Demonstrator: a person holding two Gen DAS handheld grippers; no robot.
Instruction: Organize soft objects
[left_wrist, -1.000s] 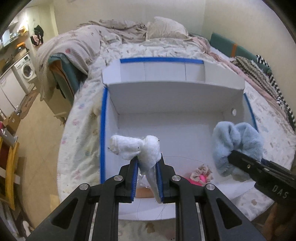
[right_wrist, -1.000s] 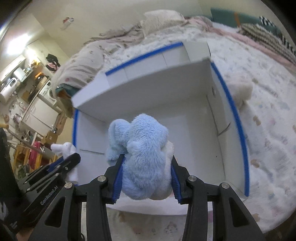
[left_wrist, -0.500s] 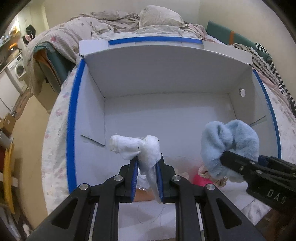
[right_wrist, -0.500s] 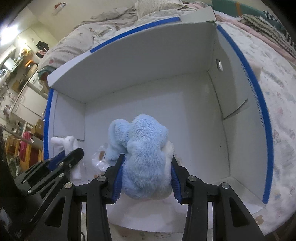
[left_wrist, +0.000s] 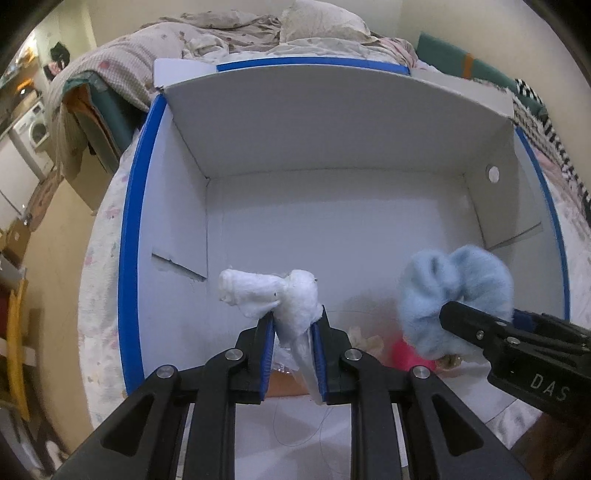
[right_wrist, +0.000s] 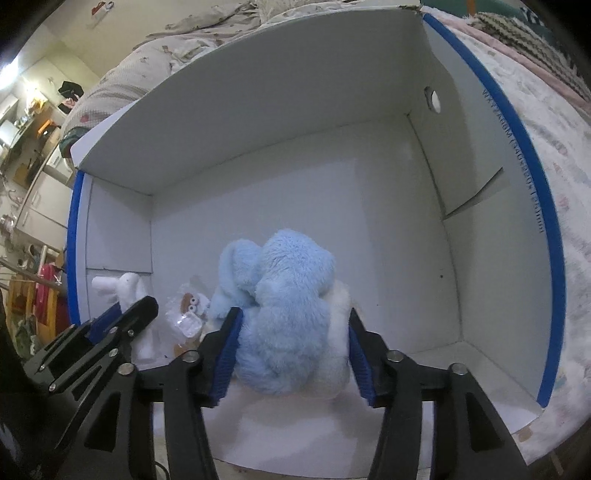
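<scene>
Your left gripper pinches the white plush low inside the white box, while your right gripper jaws are opening around the blue plush, beside 2 small packets.

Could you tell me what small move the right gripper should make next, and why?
Probably finish opening and lift away. The right gripper is low inside the white box, its jaws are opening, and the blue plush between them already looks loose on the right side.
</scene>
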